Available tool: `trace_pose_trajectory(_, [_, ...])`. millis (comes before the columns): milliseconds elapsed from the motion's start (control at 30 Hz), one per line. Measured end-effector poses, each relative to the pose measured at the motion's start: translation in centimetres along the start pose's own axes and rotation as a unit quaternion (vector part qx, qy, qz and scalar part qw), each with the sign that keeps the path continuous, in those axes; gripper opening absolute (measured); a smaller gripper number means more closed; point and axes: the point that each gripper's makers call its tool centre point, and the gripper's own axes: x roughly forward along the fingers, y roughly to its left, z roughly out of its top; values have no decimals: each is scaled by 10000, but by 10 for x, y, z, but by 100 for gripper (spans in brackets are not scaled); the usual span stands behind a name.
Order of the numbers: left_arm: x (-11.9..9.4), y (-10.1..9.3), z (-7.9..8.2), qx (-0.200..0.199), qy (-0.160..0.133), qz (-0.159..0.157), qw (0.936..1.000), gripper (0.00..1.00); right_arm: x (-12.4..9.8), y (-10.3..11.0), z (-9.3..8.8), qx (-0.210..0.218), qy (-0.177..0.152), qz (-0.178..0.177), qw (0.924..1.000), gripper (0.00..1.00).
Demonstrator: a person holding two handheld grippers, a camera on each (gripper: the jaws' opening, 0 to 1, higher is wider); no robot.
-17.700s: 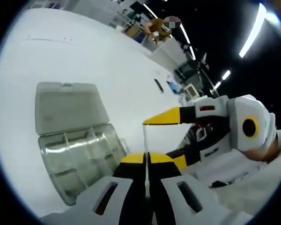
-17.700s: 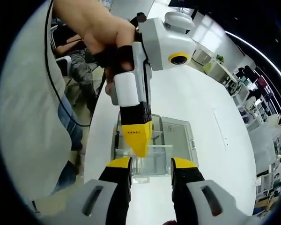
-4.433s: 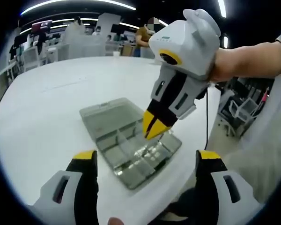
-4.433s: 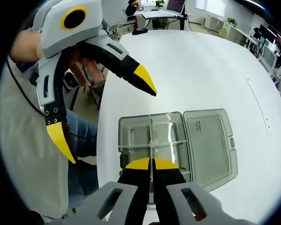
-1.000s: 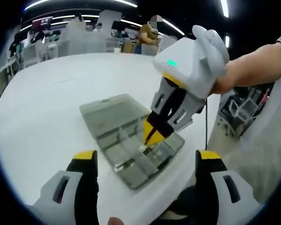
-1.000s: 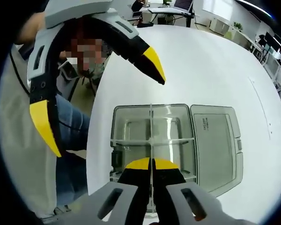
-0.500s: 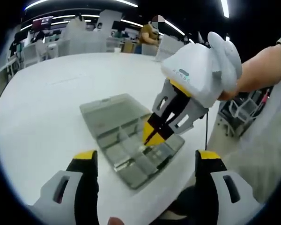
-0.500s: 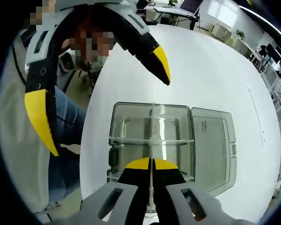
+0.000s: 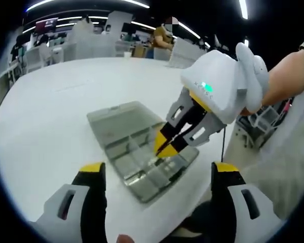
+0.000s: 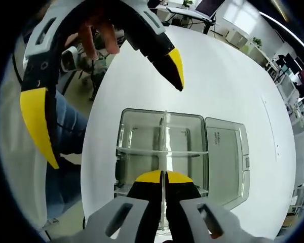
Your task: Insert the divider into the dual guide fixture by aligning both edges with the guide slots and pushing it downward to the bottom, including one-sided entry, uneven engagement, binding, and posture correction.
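On the white counter (image 9: 50, 116), the right gripper (image 10: 163, 178), fingers clenched on the divider (image 10: 164, 147), is pressing it into the clear fixture (image 10: 142, 157), likely needing levelling next, while the left gripper (image 9: 157, 169) is gaping beside it.

Box (image 10: 142, 139) clear glossy plastic; divider (image 10: 163, 147) translucent plastic; table (image 10: 218, 81) smooth matt white.

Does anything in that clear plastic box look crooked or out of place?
Nothing stands out. The thin clear divider runs straight along the middle of the clear plastic compartment box, pinched by the right gripper; the left gripper hangs open above.
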Motion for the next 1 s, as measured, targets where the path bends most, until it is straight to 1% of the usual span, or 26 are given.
trace_pose_trajectory(200, [-2, 1, 0, -2, -16, 17, 10000, 83, 0, -1, 0, 33, -26, 37, 10000, 0])
trace_pose_trajectory(467, [-3, 1, -1, -13, -17, 27, 10000, 83, 2, -1, 1, 9, -2, -2, 10000, 0])
trace_pose_trajectory(633, [-4, 0, -1, -1, -8, 27, 10000, 83, 2, 1, 1, -28, 9, -55, 10000, 0])
trace_pose_trajectory(733, [-4, -1, -1, 7, -12, 25, 10000, 83, 2, 1, 1, 30, -9, -28, 10000, 0])
trace_pose_trajectory(900, [-5, -2, -1, 15, -10, 39, 10000, 83, 2, 1, 1, -28, -12, -44, 10000, 0])
trace_pose_trajectory(1000, [-6, -3, -1, 23, -8, 42, 10000, 83, 2, 1, 1, 15, -27, -26, 10000, 0])
